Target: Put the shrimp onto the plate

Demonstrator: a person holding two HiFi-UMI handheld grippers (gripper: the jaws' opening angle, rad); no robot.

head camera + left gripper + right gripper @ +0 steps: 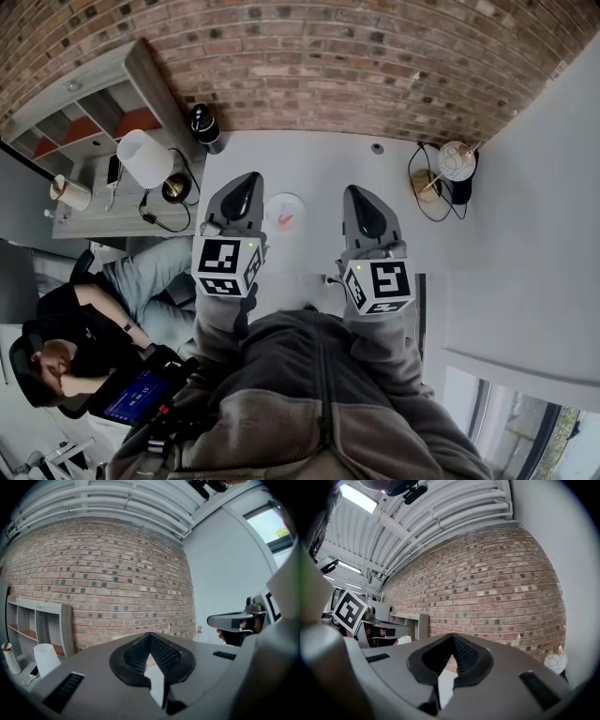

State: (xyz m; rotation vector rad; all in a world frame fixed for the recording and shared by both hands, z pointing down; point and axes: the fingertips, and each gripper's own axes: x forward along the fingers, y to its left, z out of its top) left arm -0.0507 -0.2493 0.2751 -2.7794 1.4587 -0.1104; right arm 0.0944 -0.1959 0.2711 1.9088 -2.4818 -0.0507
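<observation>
In the head view a small white plate (284, 210) lies on the pale table (309, 159), and a pink shrimp (286, 221) rests on it. Both grippers are held level above the table's near edge, one on each side of the plate. My left gripper (246, 180) is shut and empty, its jaw tips meeting in its own view (150, 635). My right gripper (362, 193) also has its jaws together with nothing between them (452, 636). The plate and shrimp are hidden in both gripper views.
A brick wall (356, 66) backs the table. A black bottle (204, 126) stands at the table's far left corner and a round globe lamp (457, 160) with cables at its right. A white lamp (145, 157) and a shelf (89, 117) are at left. A seated person (66, 342) holds a tablet.
</observation>
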